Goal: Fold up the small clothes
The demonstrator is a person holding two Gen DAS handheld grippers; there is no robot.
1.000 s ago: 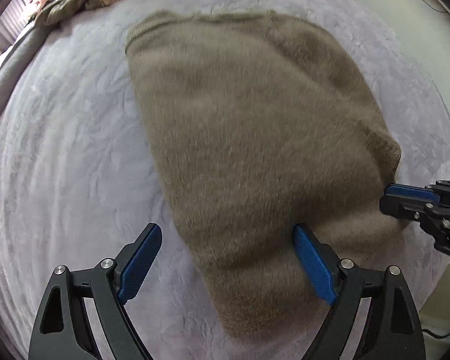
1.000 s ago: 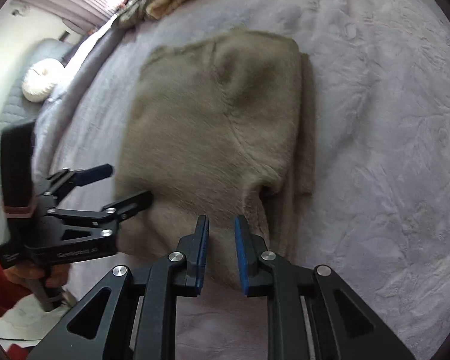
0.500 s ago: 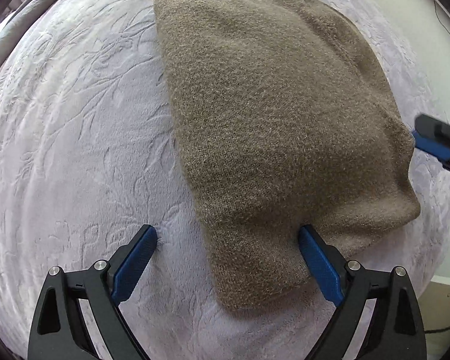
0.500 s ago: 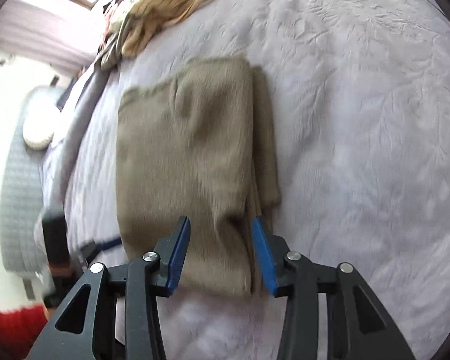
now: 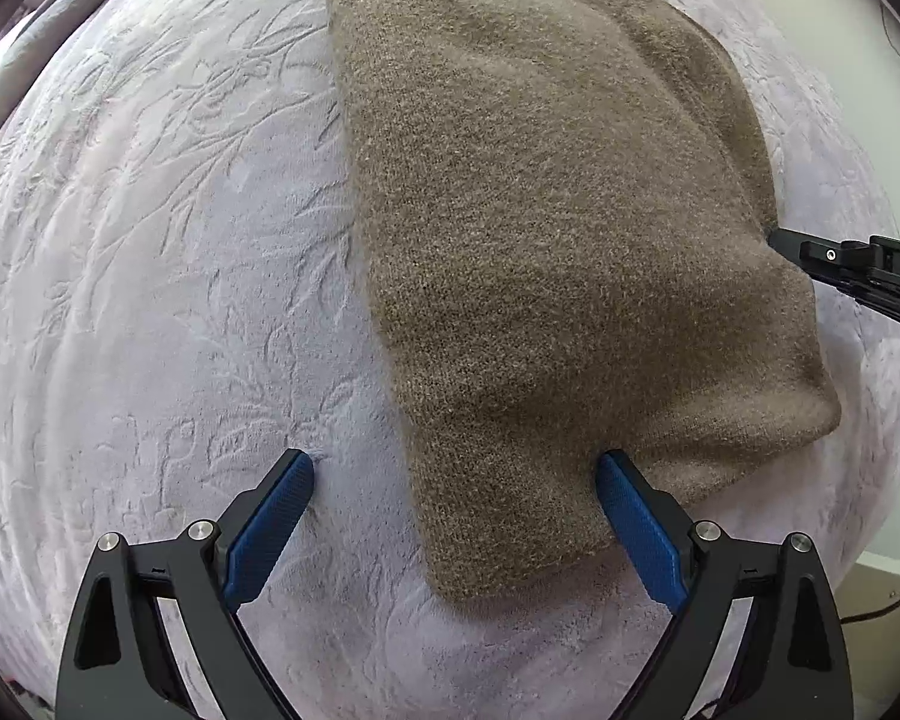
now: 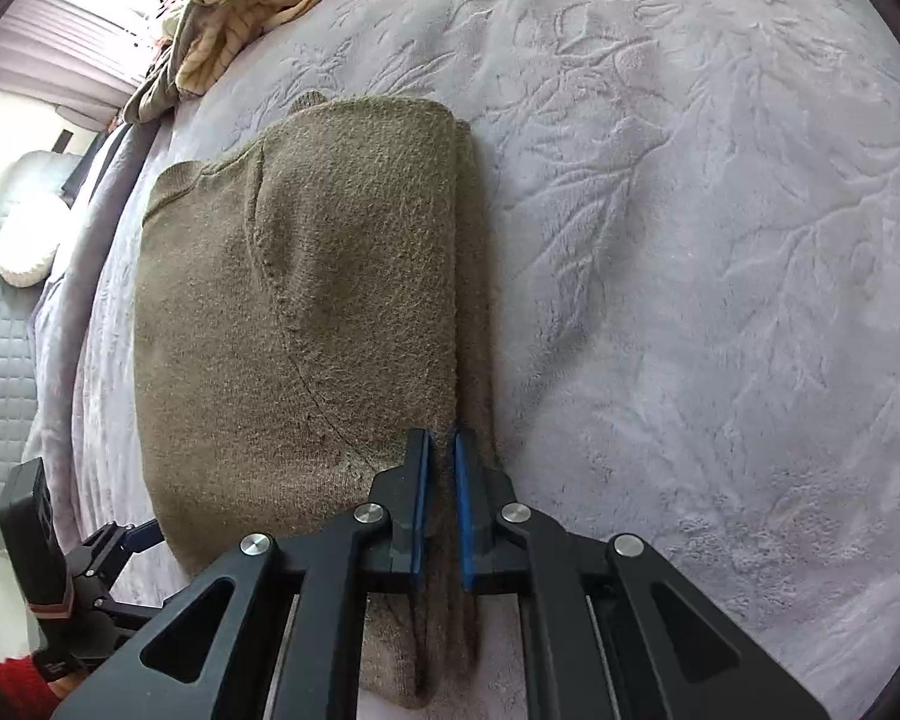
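right tool [image 6: 437,504]: we've just pinched shut on the brown sweater's [image 5: 540,240] near corner, so folding's on
left tool [image 5: 453,516]: still wide open, straddling the sweater's other near corner, holding nothing

My right gripper [image 6: 441,504] was pinched nearly closed on the near right edge of the folded brown sweater [image 6: 306,324], a thin ridge of knit caught between the blue pads [image 6: 419,510]. The sweater lay flat on the embossed lilac blanket [image 6: 720,276], its layered folded edge running away from my gripper and its ribbed collar at the far left corner. Off the sweater's near left corner my left gripper [image 6: 132,540] showed at the blanket's edge, and beyond the sweater's far end lay a heap of striped yellow clothes [image 6: 240,18].
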